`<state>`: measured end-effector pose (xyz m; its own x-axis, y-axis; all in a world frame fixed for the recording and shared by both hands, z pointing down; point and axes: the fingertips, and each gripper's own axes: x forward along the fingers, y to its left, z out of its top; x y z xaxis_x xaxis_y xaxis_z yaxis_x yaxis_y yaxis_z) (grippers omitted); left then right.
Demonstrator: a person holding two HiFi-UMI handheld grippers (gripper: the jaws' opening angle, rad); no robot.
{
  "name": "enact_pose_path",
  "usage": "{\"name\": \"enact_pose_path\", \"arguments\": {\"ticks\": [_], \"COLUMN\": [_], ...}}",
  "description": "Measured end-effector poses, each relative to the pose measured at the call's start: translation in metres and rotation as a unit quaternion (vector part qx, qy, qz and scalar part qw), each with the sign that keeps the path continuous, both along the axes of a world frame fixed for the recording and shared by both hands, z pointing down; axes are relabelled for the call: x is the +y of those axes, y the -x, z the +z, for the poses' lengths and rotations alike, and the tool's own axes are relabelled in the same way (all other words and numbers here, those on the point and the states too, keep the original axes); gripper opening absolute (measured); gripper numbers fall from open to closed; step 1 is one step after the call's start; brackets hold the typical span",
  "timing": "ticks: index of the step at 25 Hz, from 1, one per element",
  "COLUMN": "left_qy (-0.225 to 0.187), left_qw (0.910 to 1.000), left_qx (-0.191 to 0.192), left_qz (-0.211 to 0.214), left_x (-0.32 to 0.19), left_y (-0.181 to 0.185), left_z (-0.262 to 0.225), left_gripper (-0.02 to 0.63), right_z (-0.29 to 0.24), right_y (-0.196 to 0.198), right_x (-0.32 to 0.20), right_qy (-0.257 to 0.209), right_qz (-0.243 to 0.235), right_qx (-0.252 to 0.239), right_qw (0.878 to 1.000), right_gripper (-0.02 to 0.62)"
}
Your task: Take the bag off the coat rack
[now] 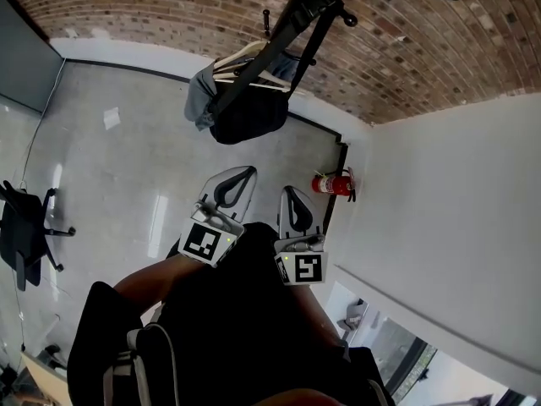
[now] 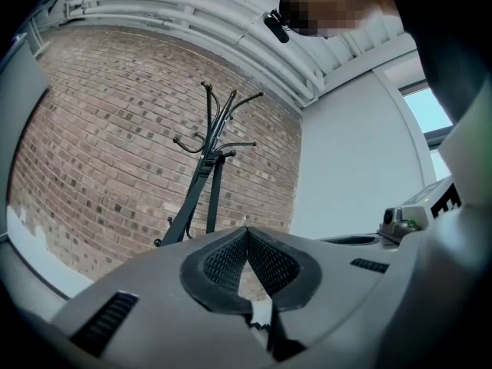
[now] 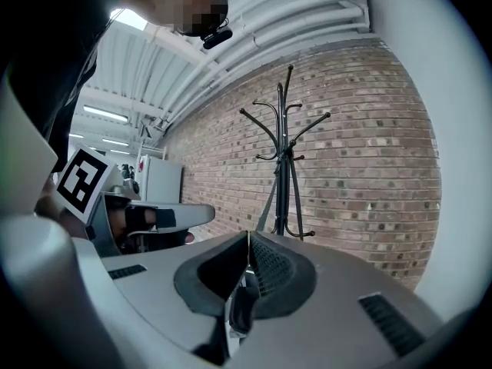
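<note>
A black coat rack stands before the brick wall, and a dark bag with grey cloth hangs low on it. The rack's hooked top fills the left gripper view; the bag is hidden there below the jaws. In the right gripper view the coat rack has a grey strap running down it. My left gripper and right gripper are side by side, short of the bag and pointing at it. Both are shut with nothing between the fingertips, as the left gripper and right gripper show.
A red fire extinguisher sits on the floor by the white wall's corner, just right of my grippers. A black office chair stands at the far left. A white partition wall runs along the right. Polished grey floor lies between.
</note>
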<state>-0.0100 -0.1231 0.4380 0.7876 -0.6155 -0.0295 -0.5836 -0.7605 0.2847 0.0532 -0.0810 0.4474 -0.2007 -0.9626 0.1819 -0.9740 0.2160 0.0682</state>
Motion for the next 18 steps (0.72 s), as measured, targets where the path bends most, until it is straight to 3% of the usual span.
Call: {"name": "enact_pose_path", "arguments": {"ticks": [7,12,18], "left_qy": [0.001,-0.020,-0.046], "left_qw": [0.9998,0.9991,0.9975], "left_qx": [0.000,-0.016,-0.021], "left_qz": [-0.022,-0.033,-0.048], "left_x": [-0.010,-0.027,-0.046], "left_y": [-0.015,-0.021,-0.034], "left_z": [0.003,-0.007,-0.024], "left_gripper": [0.018,0.020,0.020], "right_z": [0.014,-0.005,-0.026], "right_y": [-0.019,-0.042,-0.088], "right_x": [-0.009,-0.036,-0.061], "right_qy": [0.008,-0.023,-0.056], "right_qz": [-0.006,-0.008,0.040], "right_qx": [-0.015,-0.031,-0.042], "right_qw": [1.000,0.999,0.997], "right_gripper": [0.021,0.021,0.021]}}
